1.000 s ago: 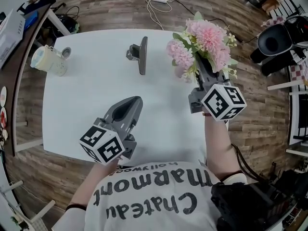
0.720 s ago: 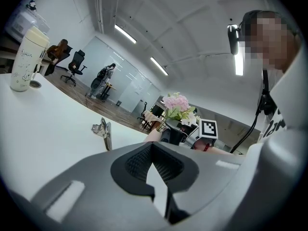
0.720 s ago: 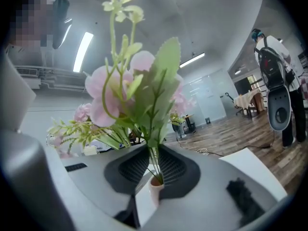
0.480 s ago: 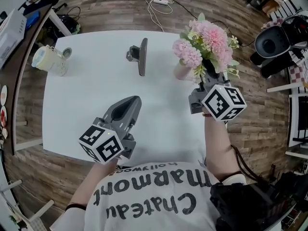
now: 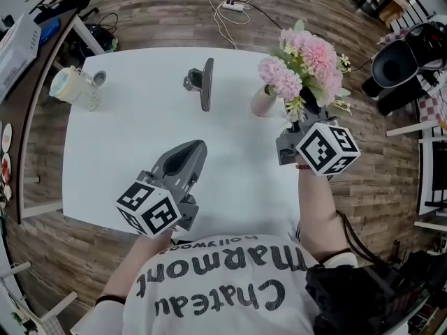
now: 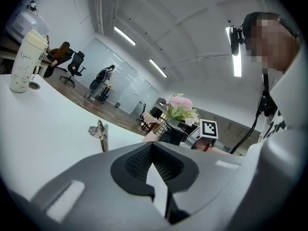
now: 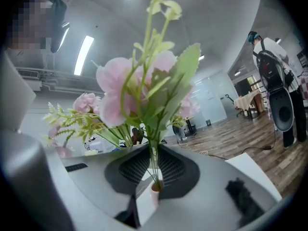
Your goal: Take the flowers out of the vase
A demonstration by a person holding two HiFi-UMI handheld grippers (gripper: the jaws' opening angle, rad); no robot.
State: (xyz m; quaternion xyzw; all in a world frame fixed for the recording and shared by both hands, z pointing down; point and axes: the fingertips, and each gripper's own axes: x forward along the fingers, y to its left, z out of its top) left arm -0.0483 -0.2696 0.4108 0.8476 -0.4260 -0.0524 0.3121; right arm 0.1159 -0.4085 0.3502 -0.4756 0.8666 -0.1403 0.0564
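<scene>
Head view has the flowers [image 5: 307, 58], a pink bunch with green leaves, over the far right part of the white table [image 5: 140, 138], their heads leaning to the right past the table's edge. In the right gripper view their thin green stems run down between the jaws of the right gripper [image 7: 153, 153], which are closed on them. Below the jaws the stem ends meet the mouth of the vase [image 5: 262, 103]; whether they are in it or just above it cannot be told. The vase is small and pale pink, and stands upright on the table just left of the bunch.

The left gripper [image 5: 200, 146] hangs over the near middle of the table, well apart from the vase. Its jaws are together with nothing between them, as the left gripper view shows.

A grey metal stand [image 5: 204, 82] sits on the far middle of the table. A cream tumbler [image 5: 72, 88] is at the far left corner, with a small round lid [image 5: 96, 77] just beside it.
</scene>
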